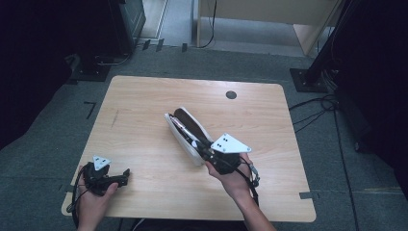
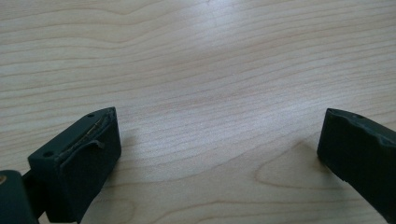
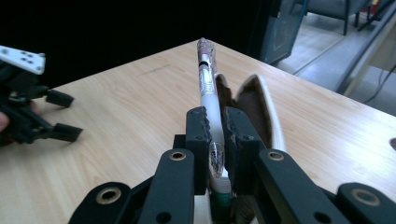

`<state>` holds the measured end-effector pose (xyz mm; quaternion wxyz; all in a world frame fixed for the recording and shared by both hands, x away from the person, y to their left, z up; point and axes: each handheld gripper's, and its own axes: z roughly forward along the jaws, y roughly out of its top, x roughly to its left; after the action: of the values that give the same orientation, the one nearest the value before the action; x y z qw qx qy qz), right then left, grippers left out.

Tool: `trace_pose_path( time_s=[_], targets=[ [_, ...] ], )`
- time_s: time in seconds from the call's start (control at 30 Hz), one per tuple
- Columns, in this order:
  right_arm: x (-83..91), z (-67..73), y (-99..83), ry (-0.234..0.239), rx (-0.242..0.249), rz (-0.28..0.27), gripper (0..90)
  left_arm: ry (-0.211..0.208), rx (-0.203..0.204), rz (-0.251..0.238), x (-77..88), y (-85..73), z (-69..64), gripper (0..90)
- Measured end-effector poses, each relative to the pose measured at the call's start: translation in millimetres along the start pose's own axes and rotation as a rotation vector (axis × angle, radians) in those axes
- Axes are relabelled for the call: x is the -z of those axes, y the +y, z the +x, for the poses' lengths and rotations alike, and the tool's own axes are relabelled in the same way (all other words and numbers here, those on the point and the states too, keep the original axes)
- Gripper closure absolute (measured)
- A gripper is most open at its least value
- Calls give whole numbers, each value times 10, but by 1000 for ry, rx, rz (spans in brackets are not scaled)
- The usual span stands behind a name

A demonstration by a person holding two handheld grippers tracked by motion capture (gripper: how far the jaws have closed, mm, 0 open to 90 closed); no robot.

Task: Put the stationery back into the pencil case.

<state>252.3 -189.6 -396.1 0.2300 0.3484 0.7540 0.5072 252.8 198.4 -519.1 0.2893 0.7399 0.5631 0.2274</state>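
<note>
One pen [image 3: 208, 88] and one open pencil case [image 1: 187, 134] are showing, w/ no readable writing on either. The right gripper [image 3: 214, 135] is clamping the pen above the case mid-table, hand angling it up-left. The left gripper [image 1: 126, 176] is resting near the table [image 1: 144, 96] front-left corner, jaws spread w/ nothing between.

The surface [image 1: 144, 101] is light wood with wavy grain lines, smooth and a little shiny where light falls on it. The pen [image 3: 208, 88] is smooth, glossy plastic, white with a clear part. The pencil case [image 1: 185, 139] looks like soft cloth, white outside and dark brown inside. The right claw [image 3: 215, 135] is black, matt plastic with small metal rings at its joints. The left claw [image 2: 219, 149] is dull black too, with rough-looking pads [image 2: 88, 163]. The floor [image 1: 337, 144] looks like grey, rough carpet.
</note>
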Motion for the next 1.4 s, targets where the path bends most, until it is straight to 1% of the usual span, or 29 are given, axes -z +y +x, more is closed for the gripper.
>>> trace_pose_path(
  time_s=[0.13, 0.33, 0.4, 0.43, 0.63, 0.8, 0.83, 1.03, 1.07, 1.1, 1.17, 1.4],
  targets=[
    [-52, -67, -15, -17, 2, 18, 811, 0, 1, -1, -1, -1, -1, 0],
    [-197, -104, -24, -38, 6, 80, 811, 0, 3, -3, -2, -1, -2, 0],
    [-244, -108, -28, -56, 9, 109, 810, 0, 2, -2, -1, 0, -1, 0],
    [-262, -105, -28, -58, 7, 119, 810, 0, 1, -2, -1, 0, -1, 0],
    [-385, -86, -19, -80, 27, 180, 809, 1, 2, -5, -3, -1, -1, 0],
    [-442, -82, 0, -86, 49, 181, 807, 1, 2, -4, -2, -1, -1, 0],
    [-446, -72, 5, -90, 34, 188, 807, 1, 3, -4, -2, 0, -2, 0],
    [-498, -75, 18, -84, 41, 209, 806, 1, 1, -3, -2, -1, -1, 0],
    [-506, -66, 19, -85, 33, 211, 806, 1, 1, -3, -2, 0, -1, 0],
    [-516, -70, 18, -84, 42, 212, 805, 2, 2, -3, -2, 0, -2, 0],
    [-530, -65, 21, -84, 35, 221, 805, 1, 1, -3, -2, 0, -1, 0],
    [-613, -67, 42, -83, 32, 221, 800, 1, 2, -3, -2, 0, -1, 0]
  ],
)
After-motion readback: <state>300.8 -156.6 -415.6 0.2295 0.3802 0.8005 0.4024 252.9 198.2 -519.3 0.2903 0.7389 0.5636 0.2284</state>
